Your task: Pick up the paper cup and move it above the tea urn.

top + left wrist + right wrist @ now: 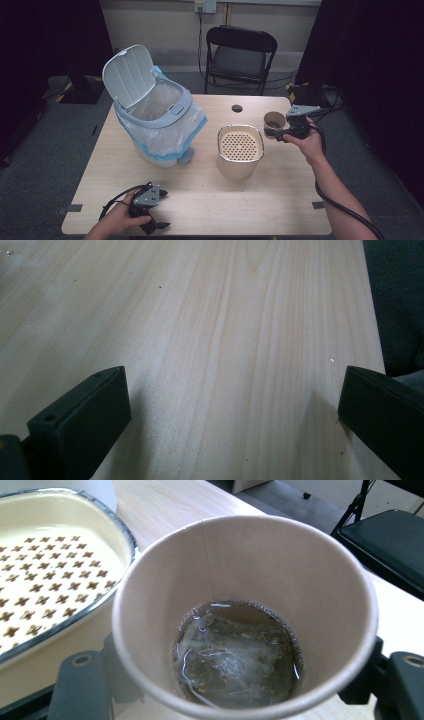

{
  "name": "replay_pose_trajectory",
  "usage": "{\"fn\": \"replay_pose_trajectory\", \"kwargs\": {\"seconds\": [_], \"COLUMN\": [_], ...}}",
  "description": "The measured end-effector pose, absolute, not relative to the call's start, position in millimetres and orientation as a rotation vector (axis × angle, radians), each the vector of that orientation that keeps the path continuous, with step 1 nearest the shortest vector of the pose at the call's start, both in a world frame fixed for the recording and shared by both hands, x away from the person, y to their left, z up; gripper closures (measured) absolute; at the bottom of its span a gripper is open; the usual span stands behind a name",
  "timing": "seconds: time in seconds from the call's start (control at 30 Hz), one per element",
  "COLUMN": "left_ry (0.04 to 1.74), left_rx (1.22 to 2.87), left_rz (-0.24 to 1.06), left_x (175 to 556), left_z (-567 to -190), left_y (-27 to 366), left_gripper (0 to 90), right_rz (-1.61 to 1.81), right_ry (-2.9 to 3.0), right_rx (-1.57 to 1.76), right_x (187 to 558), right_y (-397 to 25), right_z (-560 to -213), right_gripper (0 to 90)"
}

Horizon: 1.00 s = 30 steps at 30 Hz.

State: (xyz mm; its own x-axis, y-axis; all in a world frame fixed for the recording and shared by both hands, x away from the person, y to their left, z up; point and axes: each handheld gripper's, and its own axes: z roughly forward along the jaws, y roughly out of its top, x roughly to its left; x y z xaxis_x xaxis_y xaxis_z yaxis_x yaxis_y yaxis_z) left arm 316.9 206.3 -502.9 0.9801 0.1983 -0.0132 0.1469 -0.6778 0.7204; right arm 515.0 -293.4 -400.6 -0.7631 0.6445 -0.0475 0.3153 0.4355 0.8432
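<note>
Two tools on table point(200, 200). High view: right tool point(280, 131) clamps paper cup point(273, 122) at 3 o'clock, just beside perforated basin point(240, 150); left tool point(152, 220) at 7 o'clock; lidded bin point(150, 115) at 10 o'clock.
Left gripper view: jaws wide apart, bare wood between.
Right gripper view: cup holds tea bag point(235, 655) in brown liquid, jaws either side.

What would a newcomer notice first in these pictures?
First, the paper cup clamped by the right gripper at the table's right, a wet tea bag lying in brown liquid at its bottom. Next, the white bin at the back left, lid up, and the cream strainer container in the middle.
</note>
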Motion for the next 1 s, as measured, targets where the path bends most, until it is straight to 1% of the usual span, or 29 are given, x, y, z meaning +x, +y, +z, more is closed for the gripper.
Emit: {"fn": "replay_pose_trajectory", "kwargs": {"seconds": [0.4, 1.0], "left_ry": [0.24, 0.24], "left_rx": [2.325, 2.326], "left_rz": [0.085, 0.085], "left_x": [317, 317], "left_z": [-503, -503], "left_y": [206, 206], "left_gripper": [0.0, 0.0], "right_rz": [1.246, 1.19], "right_ry": [2.294, 2.261], "right_rx": [0.804, 0.663], "right_x": [528, 528], "right_y": [-288, -269], "right_z": [-389, -368], "right_gripper": [26.4, 26.7]}}
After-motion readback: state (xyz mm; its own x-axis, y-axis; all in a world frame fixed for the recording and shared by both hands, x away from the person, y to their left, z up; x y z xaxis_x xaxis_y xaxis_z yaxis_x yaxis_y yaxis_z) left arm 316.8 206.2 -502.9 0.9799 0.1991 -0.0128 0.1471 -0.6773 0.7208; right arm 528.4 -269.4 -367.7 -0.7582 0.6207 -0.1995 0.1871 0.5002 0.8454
